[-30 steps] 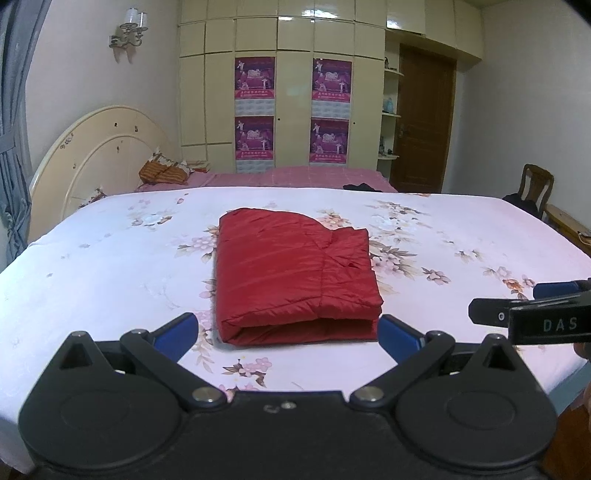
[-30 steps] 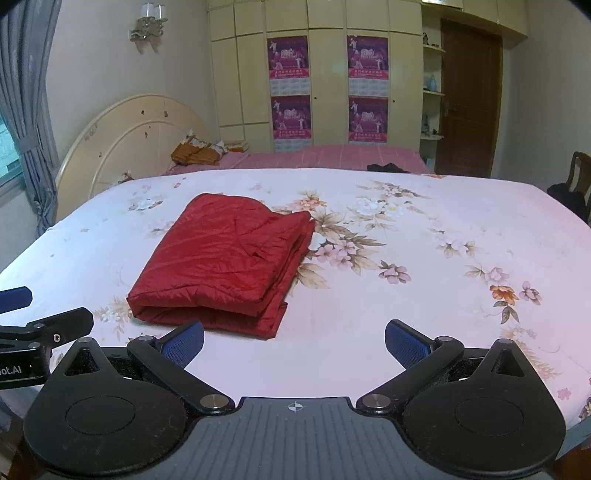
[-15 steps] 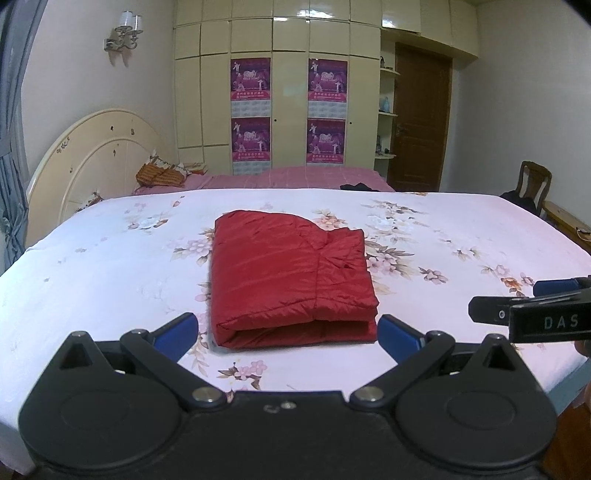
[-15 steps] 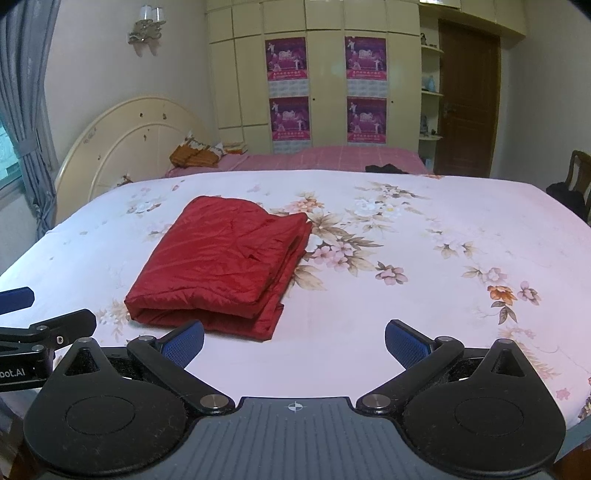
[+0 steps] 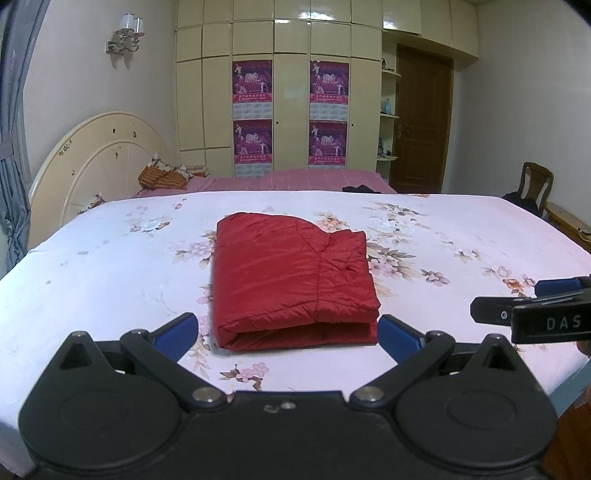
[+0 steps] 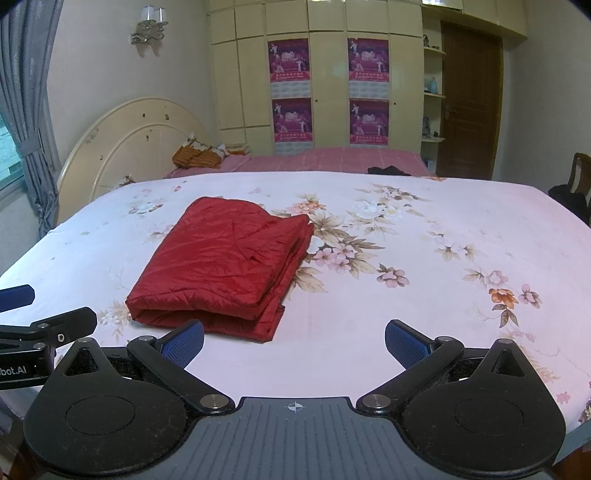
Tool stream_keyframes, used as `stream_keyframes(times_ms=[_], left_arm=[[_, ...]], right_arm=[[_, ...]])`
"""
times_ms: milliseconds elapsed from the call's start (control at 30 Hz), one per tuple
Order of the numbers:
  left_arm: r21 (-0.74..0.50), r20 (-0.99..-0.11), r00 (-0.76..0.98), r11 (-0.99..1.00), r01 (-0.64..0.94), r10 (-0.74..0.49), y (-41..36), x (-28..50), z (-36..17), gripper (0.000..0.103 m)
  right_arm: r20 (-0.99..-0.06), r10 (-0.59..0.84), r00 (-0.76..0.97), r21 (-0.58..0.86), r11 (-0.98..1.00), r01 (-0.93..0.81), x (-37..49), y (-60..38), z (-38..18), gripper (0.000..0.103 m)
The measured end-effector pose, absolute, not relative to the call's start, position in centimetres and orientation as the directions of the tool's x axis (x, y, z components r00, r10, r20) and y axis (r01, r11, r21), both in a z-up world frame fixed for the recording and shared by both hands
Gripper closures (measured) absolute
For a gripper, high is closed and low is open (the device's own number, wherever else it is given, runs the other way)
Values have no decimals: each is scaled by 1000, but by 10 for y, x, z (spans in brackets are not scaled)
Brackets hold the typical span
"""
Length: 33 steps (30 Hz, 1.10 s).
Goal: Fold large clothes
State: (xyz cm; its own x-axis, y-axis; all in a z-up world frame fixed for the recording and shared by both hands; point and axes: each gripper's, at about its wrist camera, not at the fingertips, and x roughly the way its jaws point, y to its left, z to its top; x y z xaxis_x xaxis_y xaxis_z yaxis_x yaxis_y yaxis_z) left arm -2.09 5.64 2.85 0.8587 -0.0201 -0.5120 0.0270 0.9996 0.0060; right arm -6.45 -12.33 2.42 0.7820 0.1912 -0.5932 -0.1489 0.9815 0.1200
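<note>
two open tools, one folded jacket

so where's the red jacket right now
The folded red jacket lies on the floral bedsheet, centred ahead of the open left gripper, left of the right gripper.

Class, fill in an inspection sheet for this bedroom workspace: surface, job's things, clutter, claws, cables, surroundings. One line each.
Surface: bed with a floral sheet, smooth.
Job's things: red jacket folded into a flat rectangle, lying mid-bed.
Clutter: dark garment and striped pillow on the far pink bed.
Claws: left claw open, empty; right claw open, empty; both short of the jacket.
Cables: nothing seen.
Surroundings: wardrobe with posters, brown door, chair, curtain, wall lamp.
</note>
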Motion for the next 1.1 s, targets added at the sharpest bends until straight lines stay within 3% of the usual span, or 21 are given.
stream_keyframes(times_ms=[1100], left_arm=[[1, -485, 874, 1000, 24, -20, 63, -23, 29, 0]], right_arm=[[-589, 202, 783, 114, 979, -166, -64, -126, 25, 0]])
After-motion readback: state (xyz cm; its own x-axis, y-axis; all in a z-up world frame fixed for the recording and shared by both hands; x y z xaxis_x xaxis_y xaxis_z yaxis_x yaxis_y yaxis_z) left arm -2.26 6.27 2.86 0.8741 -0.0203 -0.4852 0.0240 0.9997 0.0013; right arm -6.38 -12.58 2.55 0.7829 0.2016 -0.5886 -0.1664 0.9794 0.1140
